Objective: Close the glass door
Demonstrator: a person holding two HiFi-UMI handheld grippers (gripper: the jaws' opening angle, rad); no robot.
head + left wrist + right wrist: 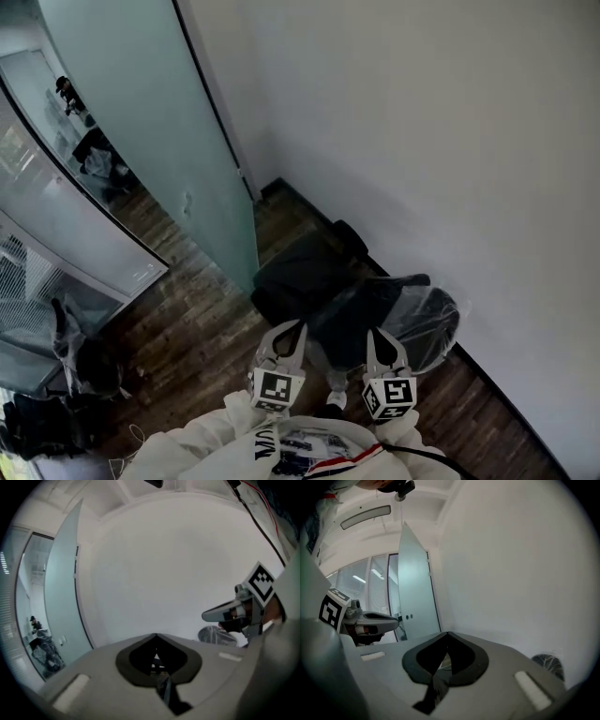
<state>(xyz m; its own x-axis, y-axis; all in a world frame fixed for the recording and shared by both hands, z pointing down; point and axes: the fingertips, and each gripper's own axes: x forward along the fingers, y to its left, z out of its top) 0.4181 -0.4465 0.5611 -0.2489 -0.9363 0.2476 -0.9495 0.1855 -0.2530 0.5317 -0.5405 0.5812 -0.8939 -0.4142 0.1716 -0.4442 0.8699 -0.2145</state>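
Nearest you, both grippers are held level in front of your chest. The left gripper [296, 326] has its jaws clenched tip to tip on nothing, as its own view confirms [155, 635]. The right gripper [374, 334] is likewise pressed closed and empty [447, 633].

Just beyond the jaws, on the wooden floor [202, 328], stand a dark bulky item [300, 272] and a lined bin [427, 323]. The bin sits close to the white wall [422, 141]. Both lie between you and the far corner of the floor.

Farther on is the glass door [159, 122], a frosted leaf standing upright with its long axis vertical. It is swung open and set at an angle to the white wall. Its lowest visible corner meets the floor just past the dark bulky item.

From both jaws the glass door lies ahead and to the left, well apart from either tip. The left gripper view shows it at the left margin [63, 597]. The right gripper view shows it left of centre [415, 588], with small fittings [408, 617] low on the leaf.

The left gripper is judged the nearer, so it is the likelier one to reach the leaf. The coming move probably calls for stepping round the dark bulky item first. No contact with the glass door is made yet.
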